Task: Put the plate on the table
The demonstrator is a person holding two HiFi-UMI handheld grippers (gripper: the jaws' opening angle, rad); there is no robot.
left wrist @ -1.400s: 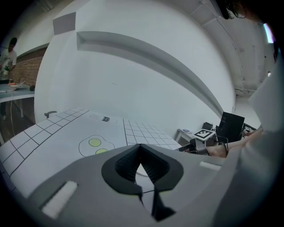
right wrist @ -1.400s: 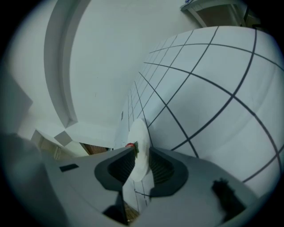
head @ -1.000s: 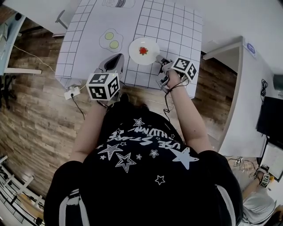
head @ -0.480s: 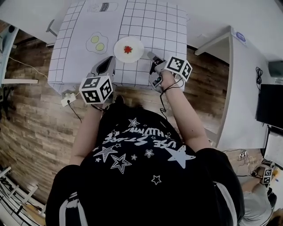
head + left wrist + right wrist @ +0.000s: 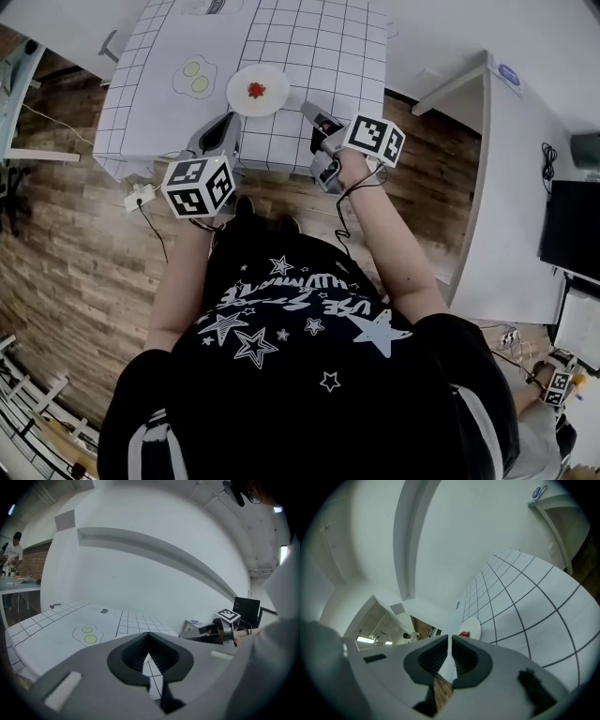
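The white plate (image 5: 258, 91) with a small red item on it lies flat on the table (image 5: 328, 56), which has a white cloth with a black grid. My left gripper (image 5: 226, 125) hovers at the table's near edge, just below and left of the plate, shut and empty. To the plate's right, and apart from it, my right gripper (image 5: 308, 112) is also shut with nothing in it. In the right gripper view the plate (image 5: 471, 627) shows beyond the closed tips (image 5: 450, 639). The left gripper (image 5: 148, 634) view does not show the plate.
A fried-egg drawing (image 5: 195, 76) is printed on the cloth left of the plate. A white desk (image 5: 511, 141) stands to the right, with a dark monitor (image 5: 568, 234) beyond it. A power strip (image 5: 139, 196) with its cable lies on the wood floor at left.
The right gripper has drawn a little further away from the plate's right edge. Both grippers have eased back toward the table's near edge. The plate stays flat on the cloth.
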